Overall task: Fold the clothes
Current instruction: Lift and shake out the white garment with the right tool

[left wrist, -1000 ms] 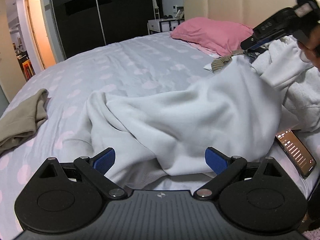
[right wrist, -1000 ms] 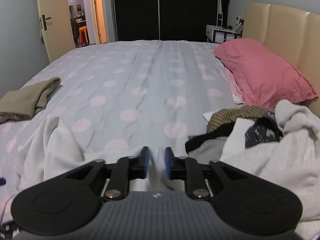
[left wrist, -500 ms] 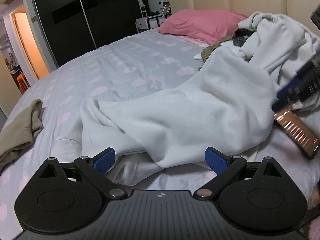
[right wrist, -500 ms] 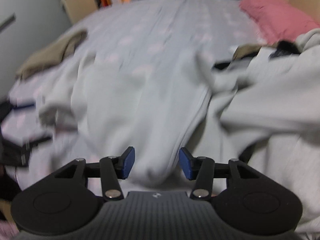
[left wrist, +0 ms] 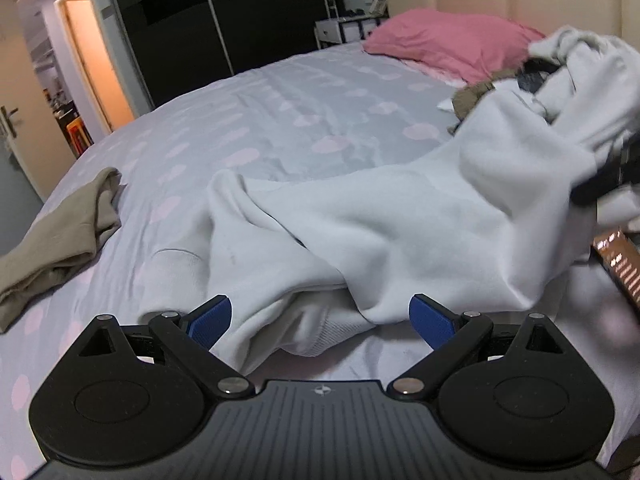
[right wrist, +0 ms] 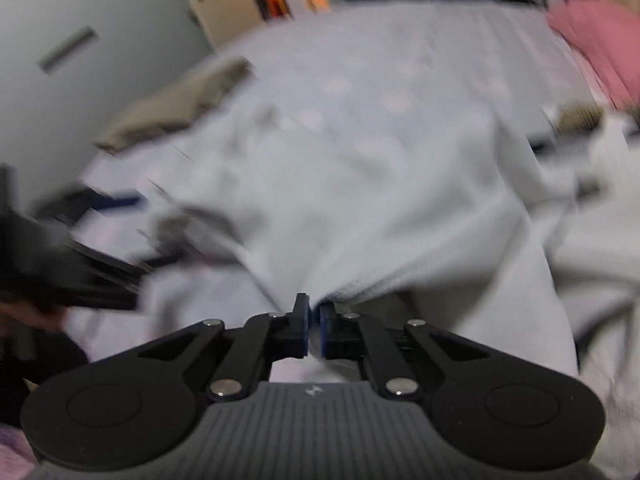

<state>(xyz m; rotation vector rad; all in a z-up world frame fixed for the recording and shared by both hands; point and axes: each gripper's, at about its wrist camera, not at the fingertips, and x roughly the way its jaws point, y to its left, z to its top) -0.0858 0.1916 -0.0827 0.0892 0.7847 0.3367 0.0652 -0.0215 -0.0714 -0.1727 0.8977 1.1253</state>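
The right gripper [right wrist: 314, 322] now pinches the white sweatshirt [left wrist: 400, 216] hem at lower centre, having closed from open; the left gripper [left wrist: 320, 318] stays spread wide over the bed [left wrist: 280, 120].

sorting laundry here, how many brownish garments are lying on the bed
2: an olive-brown garment at the bed's left edge, and a brown knit piece in the pile by the pink pillow. More may be buried under the white sweatshirt.
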